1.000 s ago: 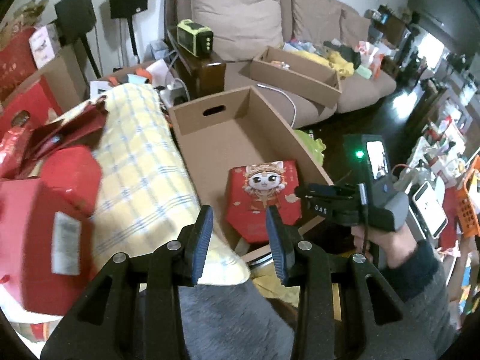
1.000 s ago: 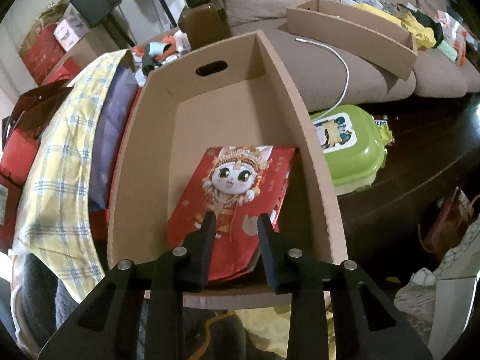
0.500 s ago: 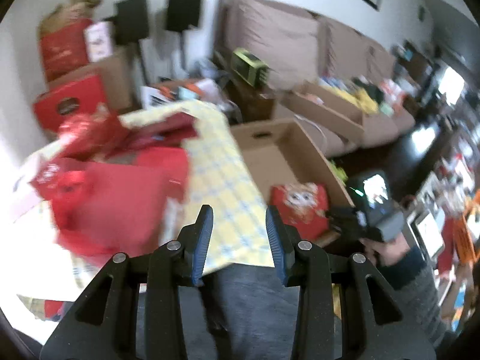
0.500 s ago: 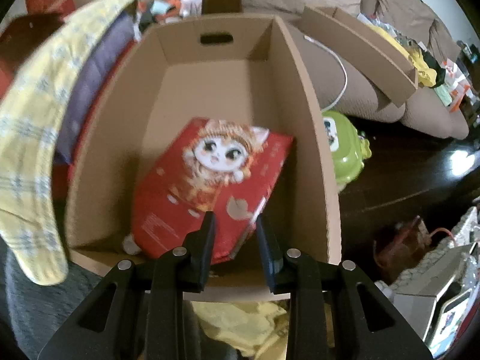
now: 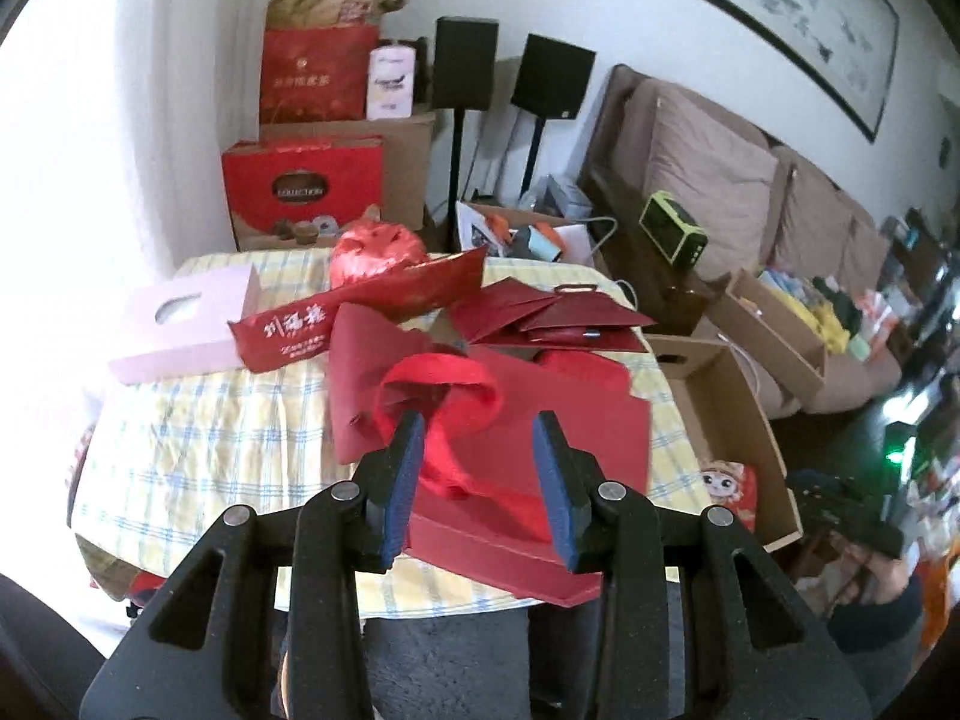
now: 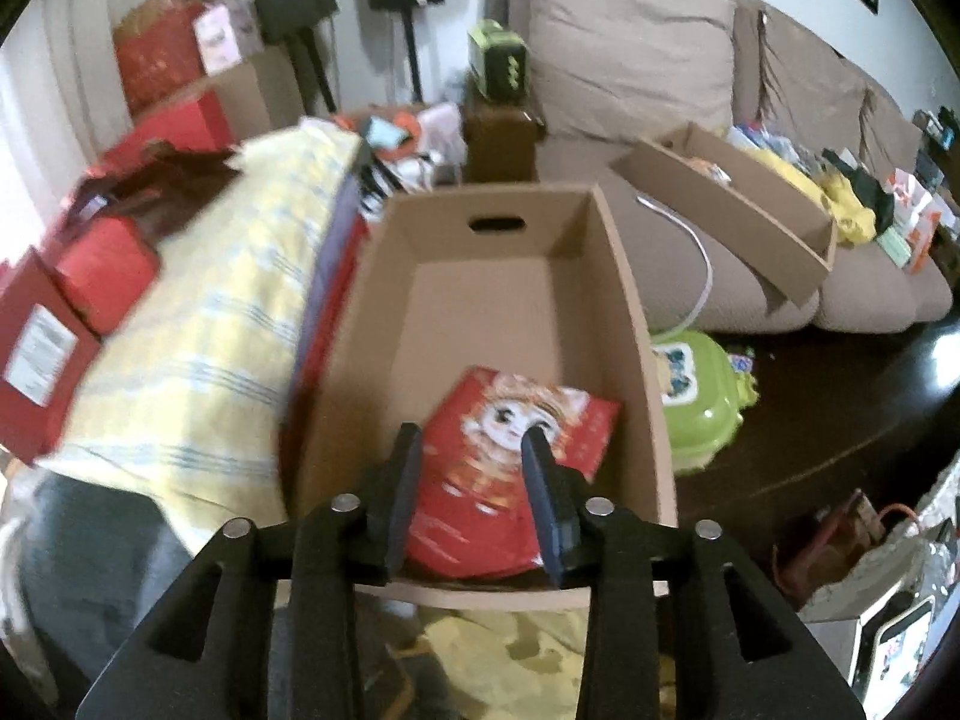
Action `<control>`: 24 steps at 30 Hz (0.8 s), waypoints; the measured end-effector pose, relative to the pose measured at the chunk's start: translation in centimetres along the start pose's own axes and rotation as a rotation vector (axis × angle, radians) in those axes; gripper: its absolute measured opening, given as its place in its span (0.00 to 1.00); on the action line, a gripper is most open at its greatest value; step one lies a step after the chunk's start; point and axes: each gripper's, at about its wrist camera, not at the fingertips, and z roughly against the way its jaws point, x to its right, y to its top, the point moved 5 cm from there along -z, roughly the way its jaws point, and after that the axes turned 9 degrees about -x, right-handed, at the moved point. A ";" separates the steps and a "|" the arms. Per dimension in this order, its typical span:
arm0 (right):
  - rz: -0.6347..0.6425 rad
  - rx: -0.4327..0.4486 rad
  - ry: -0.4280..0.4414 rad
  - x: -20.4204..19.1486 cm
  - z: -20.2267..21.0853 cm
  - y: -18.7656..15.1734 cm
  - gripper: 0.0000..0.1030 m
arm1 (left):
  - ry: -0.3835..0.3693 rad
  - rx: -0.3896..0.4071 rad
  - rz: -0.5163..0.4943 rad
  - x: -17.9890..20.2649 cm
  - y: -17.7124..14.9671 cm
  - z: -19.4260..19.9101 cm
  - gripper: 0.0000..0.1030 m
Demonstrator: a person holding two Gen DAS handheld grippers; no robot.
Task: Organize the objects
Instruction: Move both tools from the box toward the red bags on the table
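Now our right gripper [image 6: 471, 441] has just spread, empty, leaving the cartoon-cat red packet [image 6: 510, 468] in the cardboard box [image 6: 636, 360], while our left gripper [image 5: 480, 438] hangs parted and empty over the red gift bag [image 5: 540, 420] at the tablecloth's near edge.

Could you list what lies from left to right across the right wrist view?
Red boxes → yellow checked cloth → cardboard box → green container → sofa.
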 end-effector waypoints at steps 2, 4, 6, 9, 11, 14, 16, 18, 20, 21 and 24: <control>-0.002 0.024 0.039 -1.2 1.1 0.4 0.40 | 0.003 -0.006 0.012 -0.9 -0.3 -0.5 0.34; -0.016 0.038 0.095 -2.4 2.0 0.5 0.46 | 0.018 -0.006 0.016 -1.8 -0.4 -1.0 0.34; -0.028 0.041 0.145 -3.7 2.5 0.4 0.55 | 0.029 -0.004 0.022 -2.9 -0.5 -1.5 0.34; 0.000 0.049 0.204 -6.7 3.1 0.4 0.65 | -0.062 -0.013 0.034 -3.9 -1.0 -2.2 0.34; 0.035 0.048 0.226 -8.7 2.9 0.1 0.66 | -0.143 -0.041 0.026 -4.1 -1.5 -3.0 0.34; 0.106 0.031 0.264 -12.2 2.3 -0.6 0.66 | -0.130 -0.032 -0.005 -4.5 -2.1 -3.6 0.31; 0.139 0.018 0.281 -14.3 1.4 -1.1 0.66 | -0.145 0.022 0.009 -5.2 -2.1 -3.5 0.16; 0.149 -0.008 0.290 -15.7 0.6 -1.4 0.65 | -0.203 0.051 0.039 -6.1 -2.1 -3.4 0.13; 0.163 -0.023 0.317 -17.4 0.4 -1.6 0.65 | -0.235 0.055 0.034 -6.7 -2.2 -3.4 0.13; 0.177 -0.019 0.327 -18.4 0.6 -1.7 0.65 | -0.252 0.051 0.001 -6.7 -2.4 -3.5 0.13; 0.240 0.030 0.350 -21.2 1.9 -2.0 0.67 | -0.268 0.041 -0.121 -6.3 -2.9 -3.5 0.13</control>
